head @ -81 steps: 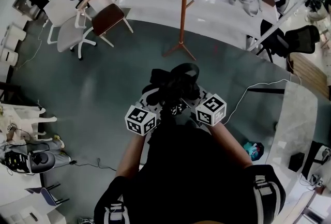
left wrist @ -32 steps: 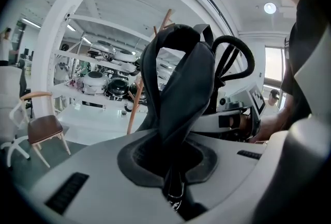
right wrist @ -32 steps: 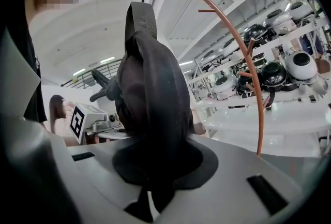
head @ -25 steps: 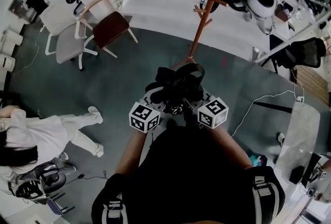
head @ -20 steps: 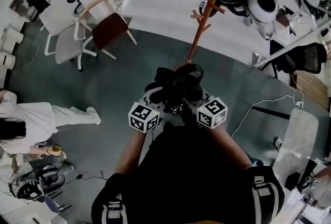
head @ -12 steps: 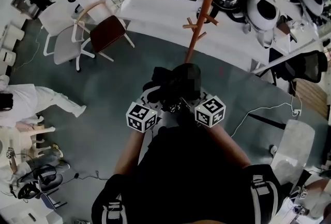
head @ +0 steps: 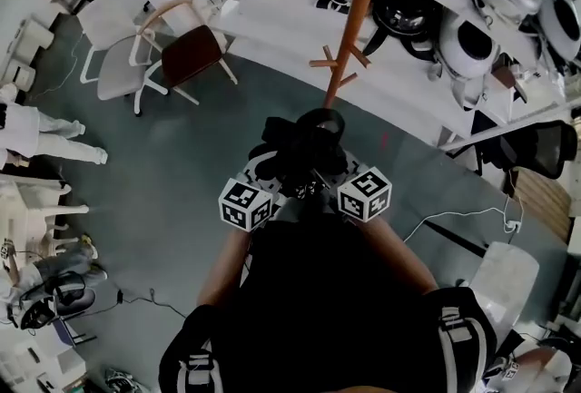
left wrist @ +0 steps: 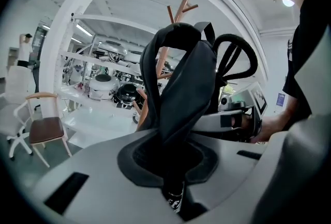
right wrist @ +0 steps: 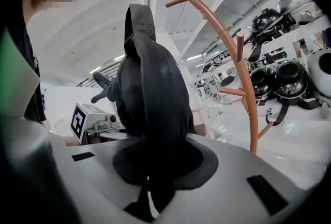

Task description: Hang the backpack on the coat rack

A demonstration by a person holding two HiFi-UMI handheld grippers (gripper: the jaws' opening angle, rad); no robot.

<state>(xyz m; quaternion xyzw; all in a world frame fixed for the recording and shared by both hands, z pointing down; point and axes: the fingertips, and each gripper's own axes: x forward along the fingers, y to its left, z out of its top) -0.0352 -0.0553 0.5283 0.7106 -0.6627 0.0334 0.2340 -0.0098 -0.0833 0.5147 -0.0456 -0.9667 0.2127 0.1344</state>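
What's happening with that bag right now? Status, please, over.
Both shut on the backpack: left gripper, right gripper. Held up, not yet hung. Ahead, coat rack; nothing seen between.

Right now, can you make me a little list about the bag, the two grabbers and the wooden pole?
backpack: black, held up between both grippers, not hung yet
left gripper: shut on the backpack
right gripper: shut on the backpack
coat rack: brown wood, standing just ahead of the backpack, its visible pegs bare
chair: brown seat, off to the left
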